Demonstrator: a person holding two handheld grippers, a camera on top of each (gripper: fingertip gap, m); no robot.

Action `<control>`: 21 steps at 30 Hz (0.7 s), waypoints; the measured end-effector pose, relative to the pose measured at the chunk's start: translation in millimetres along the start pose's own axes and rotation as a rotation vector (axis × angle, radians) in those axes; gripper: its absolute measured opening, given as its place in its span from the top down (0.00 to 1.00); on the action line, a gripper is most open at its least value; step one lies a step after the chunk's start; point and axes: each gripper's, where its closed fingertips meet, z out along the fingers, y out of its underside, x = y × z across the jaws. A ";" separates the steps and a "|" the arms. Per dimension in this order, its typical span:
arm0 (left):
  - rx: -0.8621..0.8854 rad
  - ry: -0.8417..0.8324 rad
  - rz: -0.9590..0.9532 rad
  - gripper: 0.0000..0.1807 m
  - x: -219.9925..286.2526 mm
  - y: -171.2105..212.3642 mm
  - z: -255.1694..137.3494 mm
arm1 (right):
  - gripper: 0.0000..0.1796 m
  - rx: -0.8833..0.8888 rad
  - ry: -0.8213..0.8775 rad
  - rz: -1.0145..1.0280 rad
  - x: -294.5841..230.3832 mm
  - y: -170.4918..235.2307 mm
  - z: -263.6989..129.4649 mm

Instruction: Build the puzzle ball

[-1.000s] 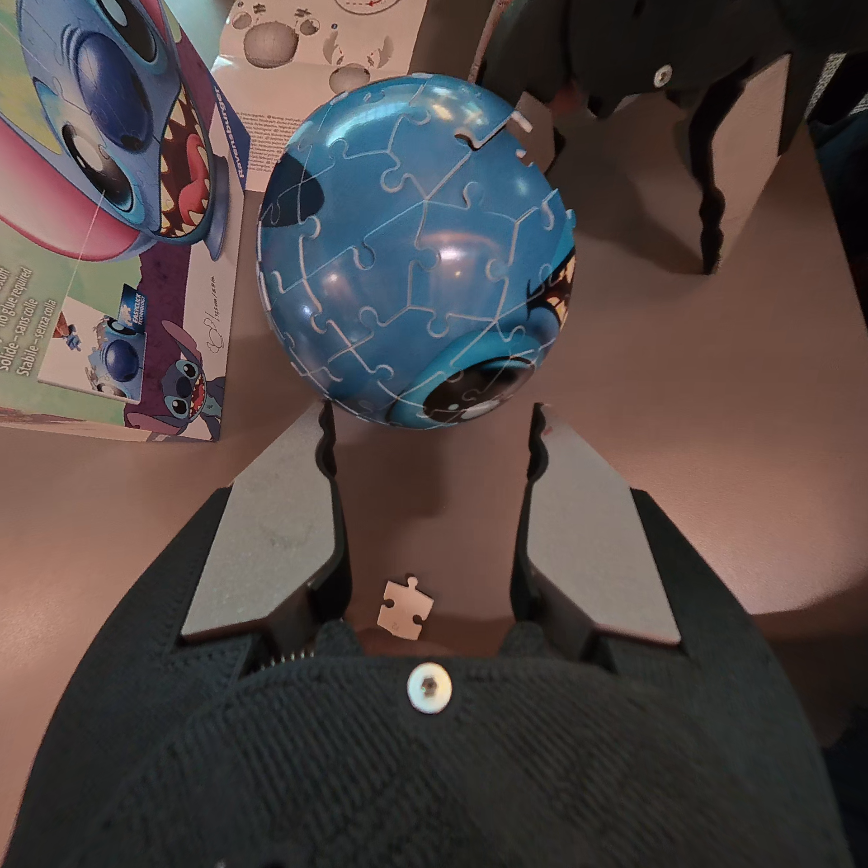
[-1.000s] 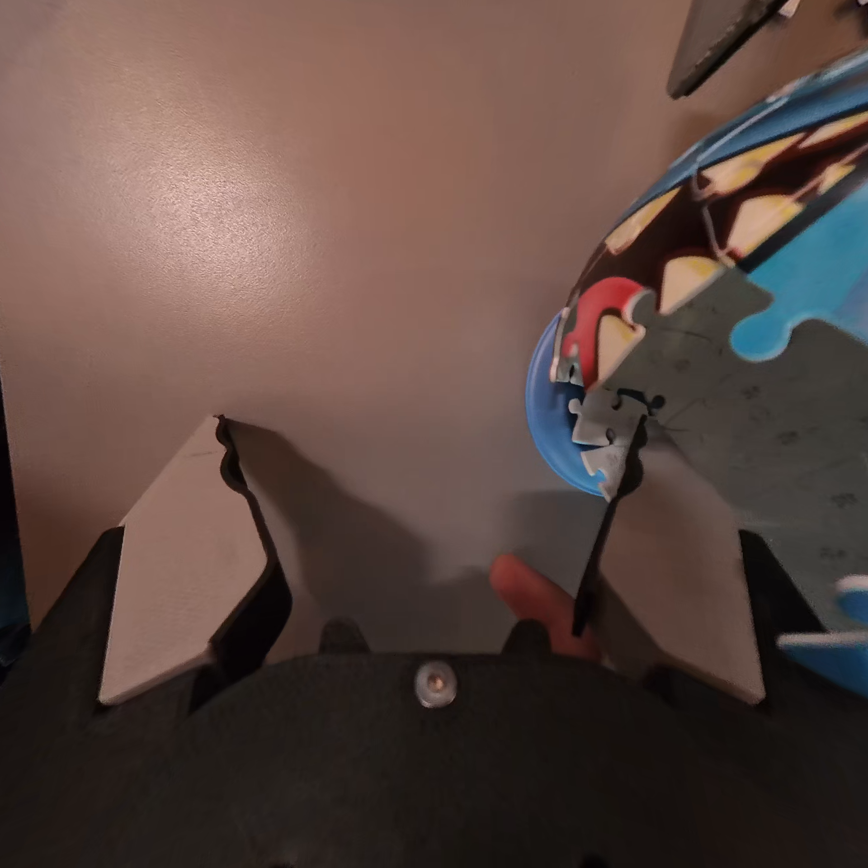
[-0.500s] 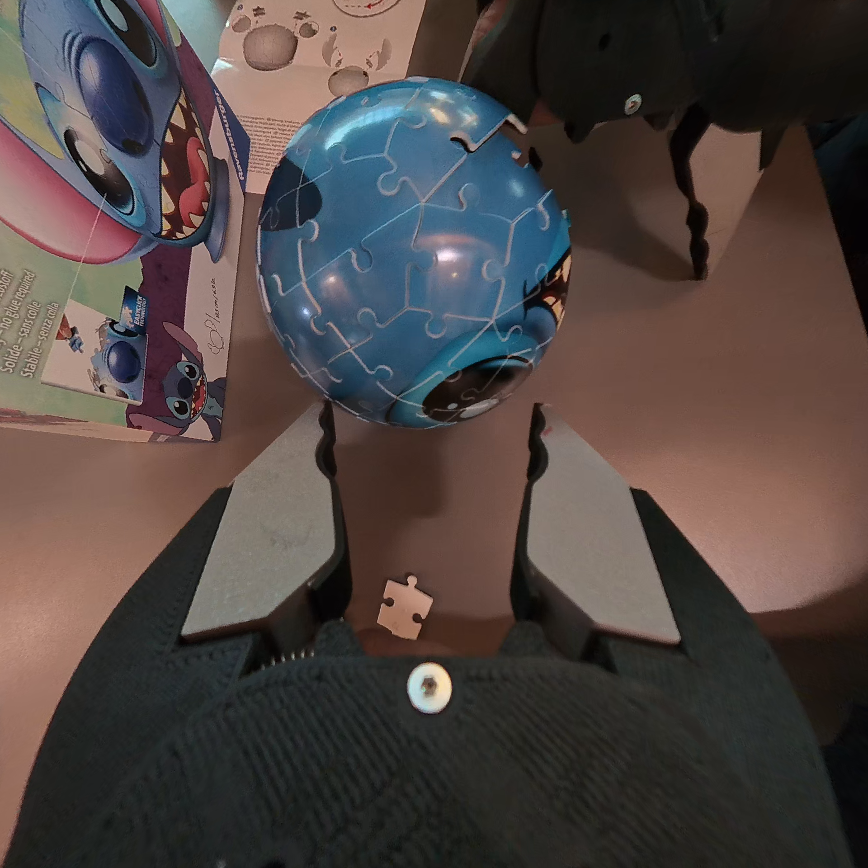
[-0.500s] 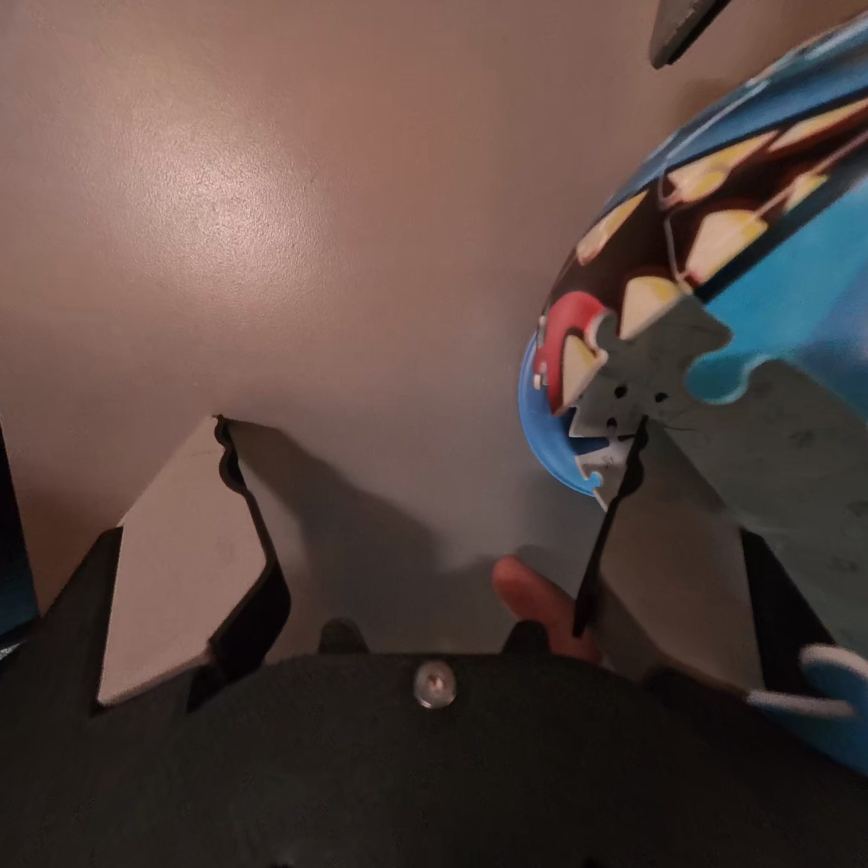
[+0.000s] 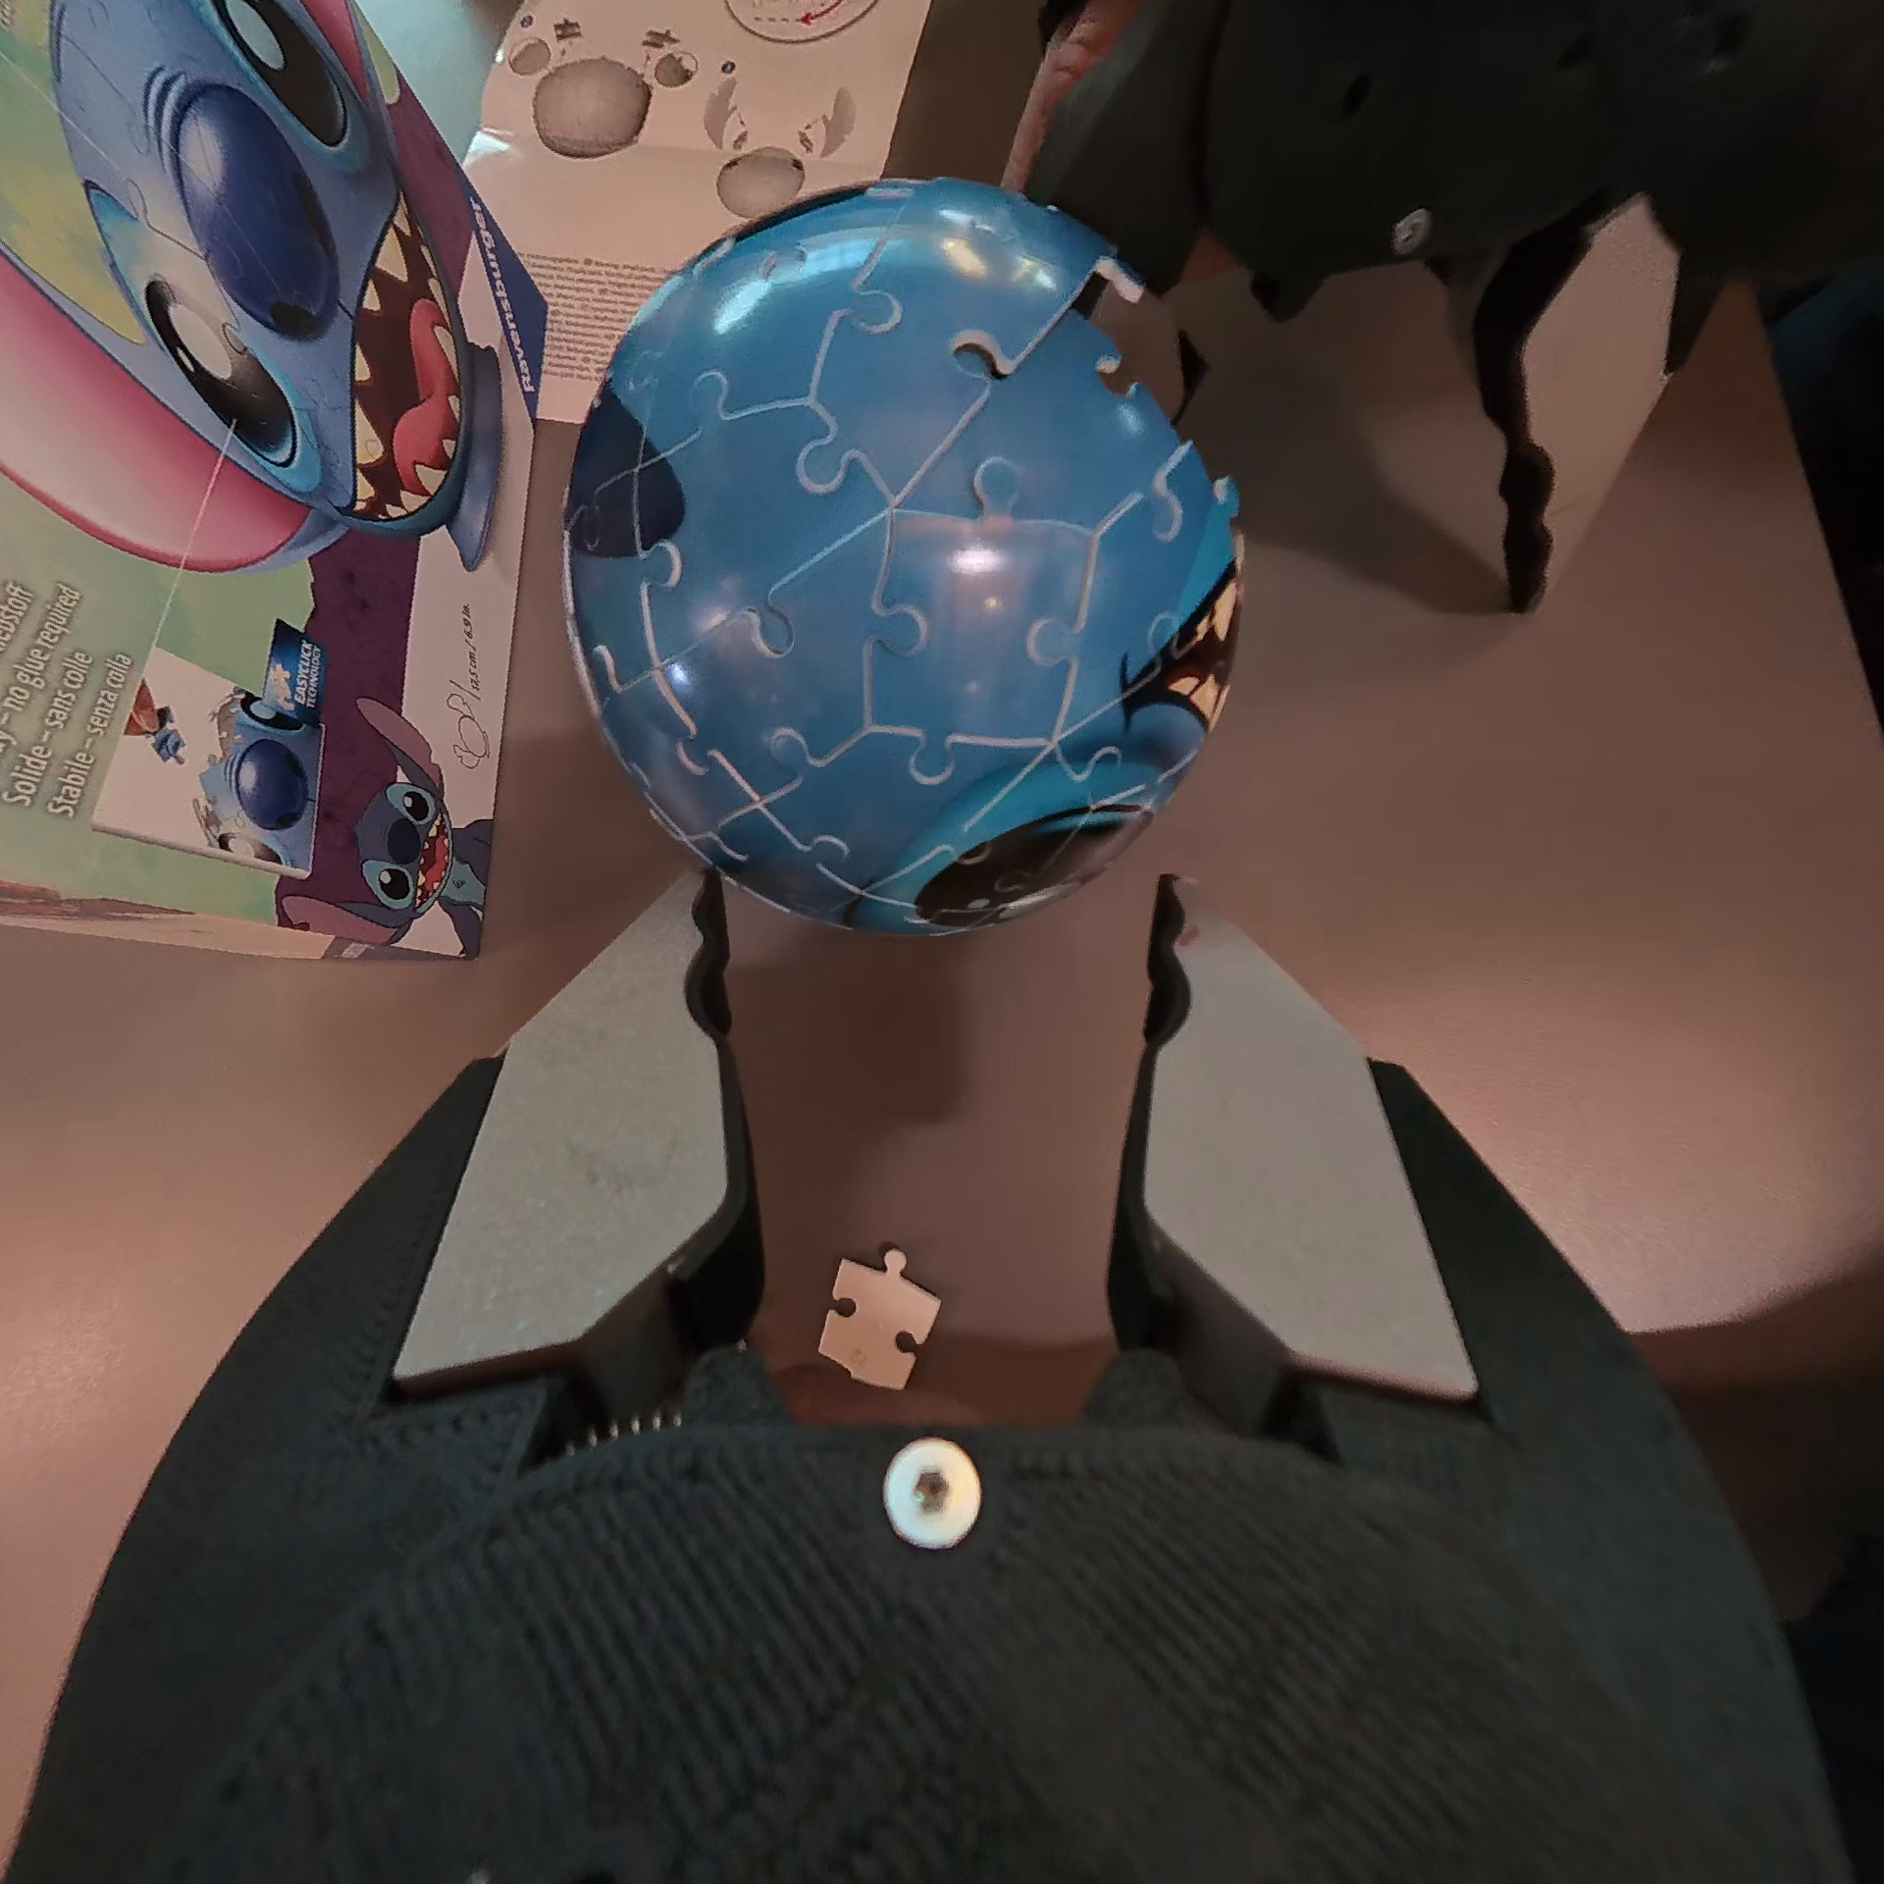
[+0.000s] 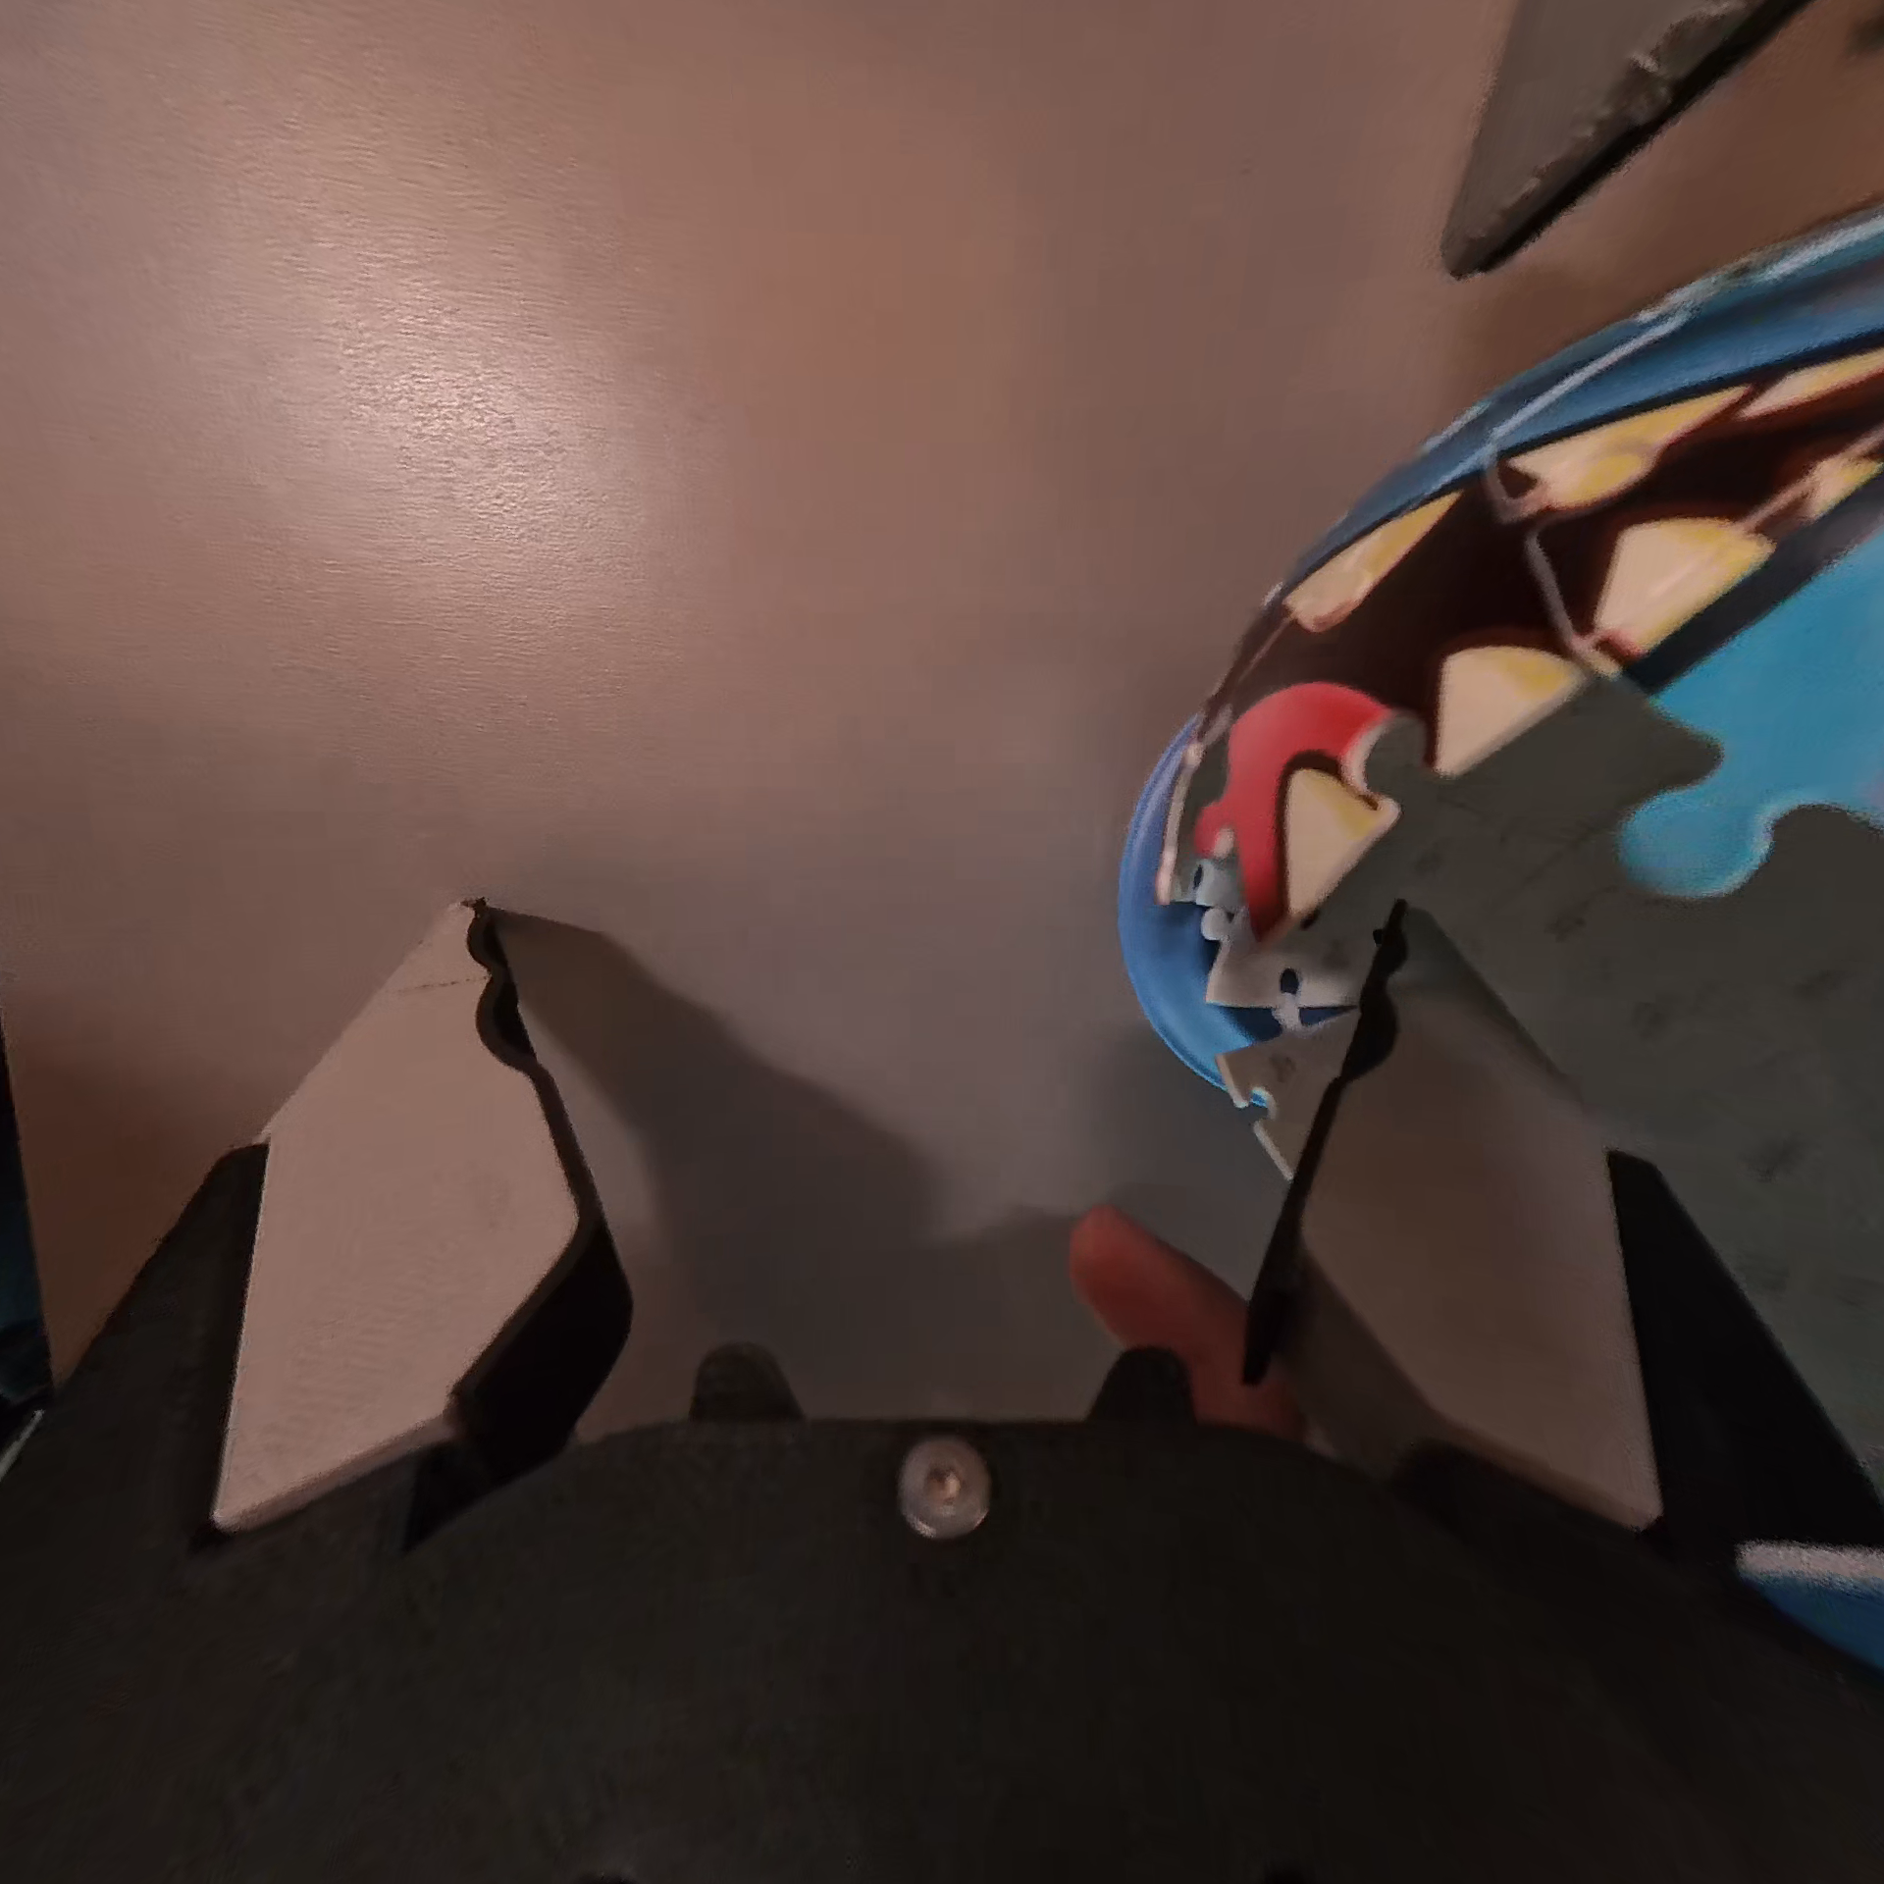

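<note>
The blue puzzle ball (image 5: 897, 551) stands on the brown table, just beyond the tips of my left gripper (image 5: 935, 914), which is open and empty. A loose puzzle piece (image 5: 879, 1315) lies white side up on the table between the left fingers. The ball has an open gap at its far right edge (image 5: 1106, 306). My right gripper (image 6: 933, 909) is open; its right fingertip (image 6: 1392, 948) rests at the edge of that gap, where the ball (image 6: 1652, 714) shows its grey inside. The right gripper also shows in the left wrist view (image 5: 1356, 479).
The puzzle box (image 5: 234, 459) lies left of the ball, with an instruction sheet (image 5: 693, 102) behind it. A person's fingertip (image 6: 1152, 1295) shows beside the right finger. One left gripper finger (image 6: 1590, 122) shows at the top right. Bare table (image 6: 612, 510) lies left of the ball. About 12 cm separates my left fingertips from the loose puzzle piece (image 5: 879, 1315).
The right gripper has shifted slightly along the ball's open edge and closer to it. The ball, the loose piece and the left gripper have hardly moved.
</note>
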 end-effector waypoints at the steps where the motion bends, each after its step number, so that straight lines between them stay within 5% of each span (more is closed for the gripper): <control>1: -0.001 0.000 0.001 0.55 0.0 0.1 0.1 | 0.13 -0.001 -0.006 -0.013 -1.8 0.1 -0.3; 9: 0.000 -0.001 0.003 0.55 0.2 -0.2 -0.6 | 0.15 0.023 0.023 -0.047 -8.9 3.3 -14.6; 21: -0.012 -0.024 -0.043 0.45 -5.3 -3.0 3.1 | 0.16 0.292 0.068 0.099 -17.9 12.5 -74.8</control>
